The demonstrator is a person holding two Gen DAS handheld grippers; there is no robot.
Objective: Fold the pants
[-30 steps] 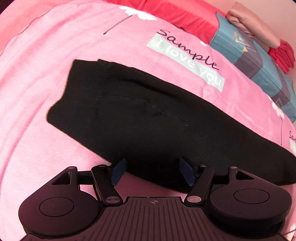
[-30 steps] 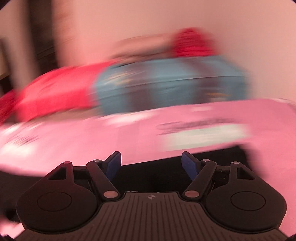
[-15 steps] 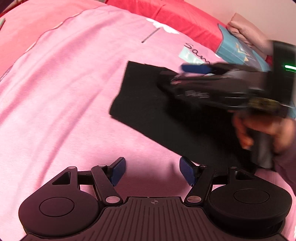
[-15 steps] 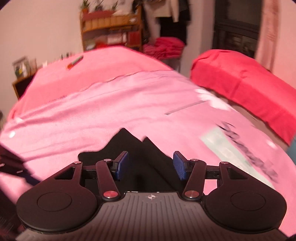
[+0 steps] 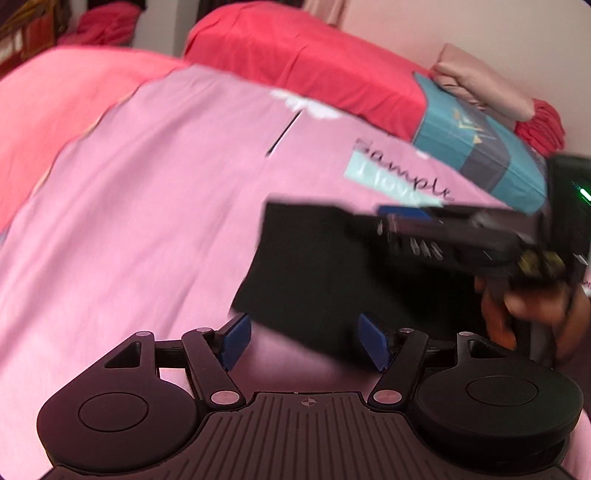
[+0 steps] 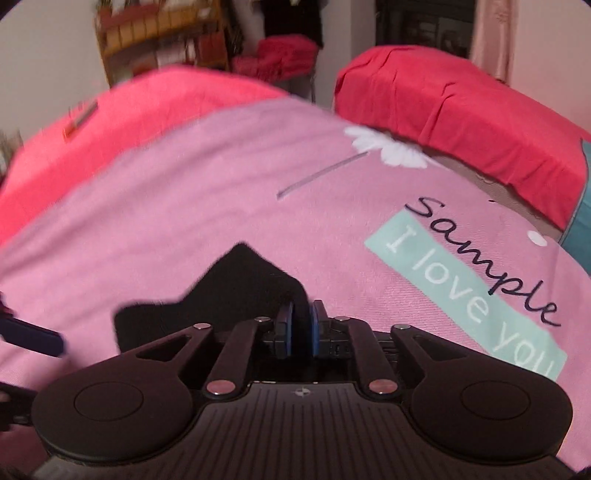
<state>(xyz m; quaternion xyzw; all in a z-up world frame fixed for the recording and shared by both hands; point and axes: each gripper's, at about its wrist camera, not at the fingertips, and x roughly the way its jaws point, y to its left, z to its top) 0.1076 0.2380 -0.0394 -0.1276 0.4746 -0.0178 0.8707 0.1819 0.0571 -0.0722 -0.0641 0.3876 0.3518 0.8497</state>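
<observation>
The black pants (image 5: 314, 266) lie on the pink bedspread (image 5: 147, 206). My left gripper (image 5: 304, 341) is open, its blue pads just at the near edge of the pants, holding nothing. My right gripper (image 6: 301, 326) is shut on the far edge of the pants (image 6: 236, 291), with black cloth pinched between its blue pads. In the left wrist view the right gripper (image 5: 406, 214) reaches in from the right over the far side of the pants, held by a hand (image 5: 524, 314). A blue fingertip (image 6: 33, 336) of the left gripper shows at the left edge of the right wrist view.
Red pillows (image 5: 306, 62) and a teal patterned pillow (image 5: 480, 147) lie at the head of the bed. Folded pink and red cloth (image 5: 487, 88) sits on top of it. A wooden shelf (image 6: 159, 33) and a red pile (image 6: 280, 55) stand beyond the bed.
My right gripper has closed on the pants' far edge; it was open half a second ago. My left gripper has shifted left along the pants, staying open.
</observation>
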